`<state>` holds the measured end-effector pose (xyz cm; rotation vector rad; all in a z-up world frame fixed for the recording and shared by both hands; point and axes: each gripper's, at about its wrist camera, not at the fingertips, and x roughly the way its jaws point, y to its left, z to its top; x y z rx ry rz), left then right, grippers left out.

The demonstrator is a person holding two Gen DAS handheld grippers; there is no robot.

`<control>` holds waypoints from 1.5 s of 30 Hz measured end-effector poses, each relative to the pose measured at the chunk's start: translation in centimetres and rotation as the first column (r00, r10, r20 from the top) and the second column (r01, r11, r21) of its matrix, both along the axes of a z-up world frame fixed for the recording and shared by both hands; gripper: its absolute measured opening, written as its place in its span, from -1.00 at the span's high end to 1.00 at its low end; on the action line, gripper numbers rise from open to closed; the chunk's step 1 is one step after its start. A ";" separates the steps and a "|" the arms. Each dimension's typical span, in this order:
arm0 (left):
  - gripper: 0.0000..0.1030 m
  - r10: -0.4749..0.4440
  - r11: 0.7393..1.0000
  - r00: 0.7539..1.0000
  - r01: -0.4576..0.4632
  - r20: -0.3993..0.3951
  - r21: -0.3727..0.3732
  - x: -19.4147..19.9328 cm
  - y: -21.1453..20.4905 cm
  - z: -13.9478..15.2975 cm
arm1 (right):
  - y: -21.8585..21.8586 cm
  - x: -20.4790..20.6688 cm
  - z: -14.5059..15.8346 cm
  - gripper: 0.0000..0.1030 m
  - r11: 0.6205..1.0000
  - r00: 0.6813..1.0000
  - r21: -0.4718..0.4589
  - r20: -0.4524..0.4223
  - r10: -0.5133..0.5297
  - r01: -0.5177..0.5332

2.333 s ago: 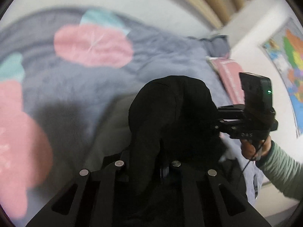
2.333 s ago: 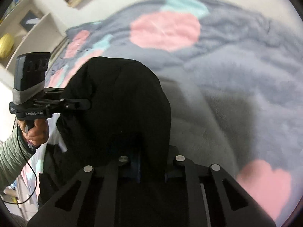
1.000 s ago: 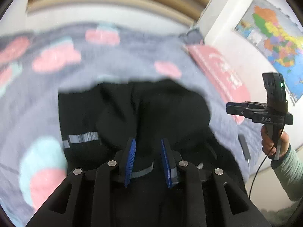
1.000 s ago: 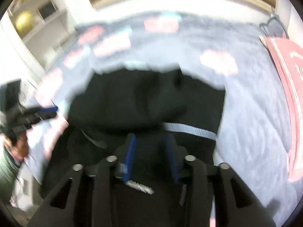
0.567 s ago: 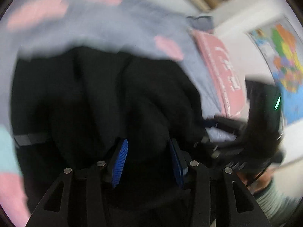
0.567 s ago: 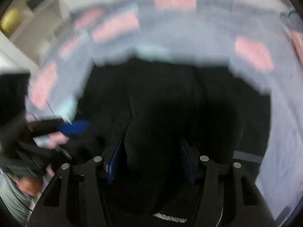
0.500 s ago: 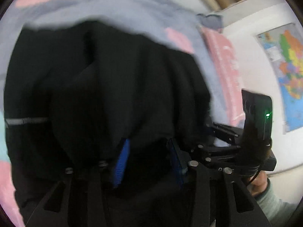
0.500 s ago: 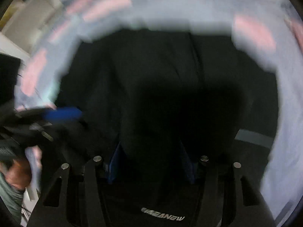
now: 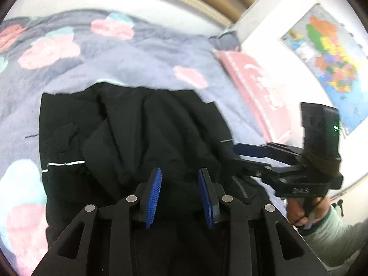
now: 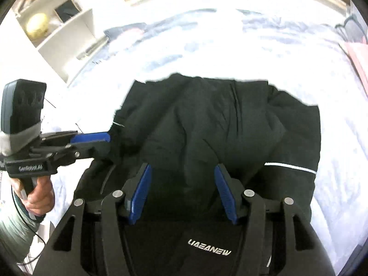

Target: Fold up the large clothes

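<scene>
A large black garment (image 9: 142,133) with thin white reflective stripes lies on the bed, its far part doubled back in rumpled folds. It also shows in the right wrist view (image 10: 230,133), with white lettering near the camera. My left gripper (image 9: 179,184) is open and empty just above the near part of the garment. My right gripper (image 10: 182,184) is open and empty over the garment too. The right gripper shows at the right of the left wrist view (image 9: 250,149). The left gripper shows at the left of the right wrist view (image 10: 92,138).
The bed is covered by a grey-blue blanket (image 9: 138,53) with pink and teal blobs. A pink mat (image 9: 255,80) lies along the bed's right side under a wall map (image 9: 326,64). White shelves (image 10: 57,18) stand at the bed's left.
Both grippers let go of the black garment, which now lies folded on the bed. Both have pulled back towards the near edge, with jaws apart.
</scene>
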<state>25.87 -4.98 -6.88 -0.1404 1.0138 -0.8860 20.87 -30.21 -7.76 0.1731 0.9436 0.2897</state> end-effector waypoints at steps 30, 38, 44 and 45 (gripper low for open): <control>0.23 0.145 0.981 0.932 -0.180 0.333 0.077 -14.5 4.7 -2.5 | -1.4 -14.2 -3.8 -0.19 0.990 0.948 -0.039 0.293 -0.120 0.137; -0.25 0.270 0.950 0.867 -0.310 0.420 0.029 -21.8 12.5 1.7 | -4.8 -23.8 -2.0 -0.19 0.967 0.930 -0.075 0.301 -0.211 0.244; -0.25 0.392 0.905 0.866 -0.424 0.310 0.041 -24.3 18.8 -2.9 | -7.9 -27.6 -7.2 -0.19 0.947 0.937 -0.059 0.173 -0.302 0.316; -0.25 0.419 0.894 0.869 -0.445 0.265 0.046 -24.3 19.8 -4.4 | -8.3 -28.1 -8.1 -0.20 0.944 0.937 -0.048 0.152 -0.316 0.326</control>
